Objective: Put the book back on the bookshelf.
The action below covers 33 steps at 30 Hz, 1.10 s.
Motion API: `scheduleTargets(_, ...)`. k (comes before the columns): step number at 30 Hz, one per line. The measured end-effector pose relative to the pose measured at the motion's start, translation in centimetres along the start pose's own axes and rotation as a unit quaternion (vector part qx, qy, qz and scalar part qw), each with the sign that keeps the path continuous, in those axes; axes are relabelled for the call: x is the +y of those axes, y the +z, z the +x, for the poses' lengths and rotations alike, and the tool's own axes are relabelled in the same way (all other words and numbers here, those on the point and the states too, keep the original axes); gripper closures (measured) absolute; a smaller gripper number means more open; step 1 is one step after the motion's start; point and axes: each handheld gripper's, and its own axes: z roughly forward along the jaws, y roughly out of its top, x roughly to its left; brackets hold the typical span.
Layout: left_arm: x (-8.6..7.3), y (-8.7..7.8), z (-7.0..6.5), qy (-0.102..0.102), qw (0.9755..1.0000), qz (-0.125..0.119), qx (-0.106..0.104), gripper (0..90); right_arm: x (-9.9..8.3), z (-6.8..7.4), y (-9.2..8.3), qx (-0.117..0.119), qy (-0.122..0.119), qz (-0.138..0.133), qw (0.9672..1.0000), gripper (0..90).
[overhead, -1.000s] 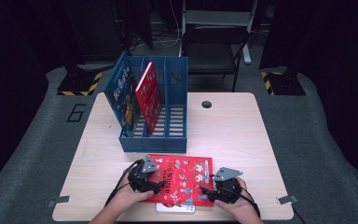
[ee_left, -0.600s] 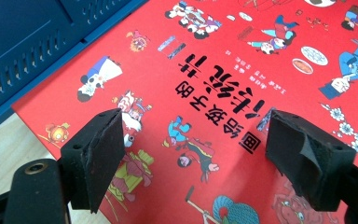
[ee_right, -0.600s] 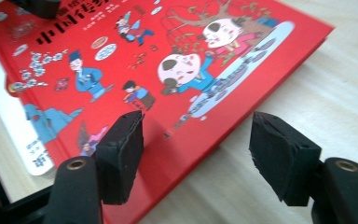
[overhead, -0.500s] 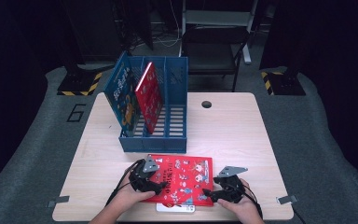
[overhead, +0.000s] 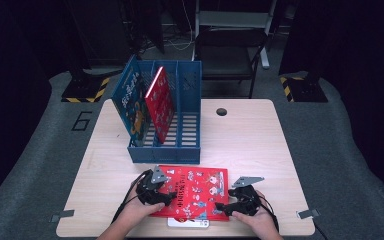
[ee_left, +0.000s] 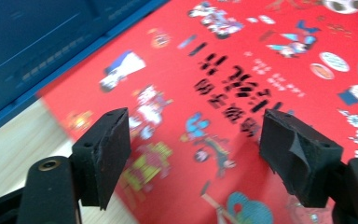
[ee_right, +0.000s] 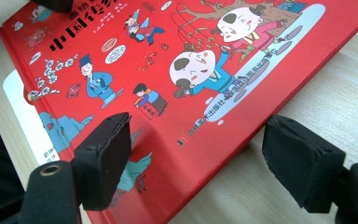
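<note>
Lying flat near front table [overhead: 260, 145] edge, just before blue file rack [overhead: 165, 125]: red picture book [overhead: 192, 192], glossy hardcover, cartoon kids, black Chinese title. Left gripper [overhead: 167, 197] jaws apart, just closing slightly, over cover; right gripper [overhead: 225, 205] jaws just opening wide, straddling book's edge, not clamping.

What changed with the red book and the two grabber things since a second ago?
Not much. The right hand-held gripper has just been opening its jaws over the red book; the left hand-held gripper closed its jaws slightly, gripping nothing. The book lies flat as before, and the blue rack is unmoved.
</note>
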Motion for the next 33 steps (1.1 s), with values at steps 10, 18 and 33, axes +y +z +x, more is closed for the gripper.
scheduleTargets(10, -1.3, -0.6, 1.8, -0.076, 0.9971, 0.005, 0.0, 24.4, 0.6, -0.2, 0.2, 0.001, -0.003, 0.007, 1.0, 24.2)
scheduleTargets(18, -2.8, -1.7, 1.3, -0.107, 0.9941, 0.012, -0.012, 24.4, 0.8, -0.3, 0.3, 0.0, -0.003, 0.012, 0.9999, 25.0)
scheduleTargets(33, -4.8, -2.6, -0.3, -0.126, 0.9914, 0.006, -0.036, 22.7, -0.8, 1.5, -1.2, 0.004, -0.005, 0.032, 0.9995, 32.7)
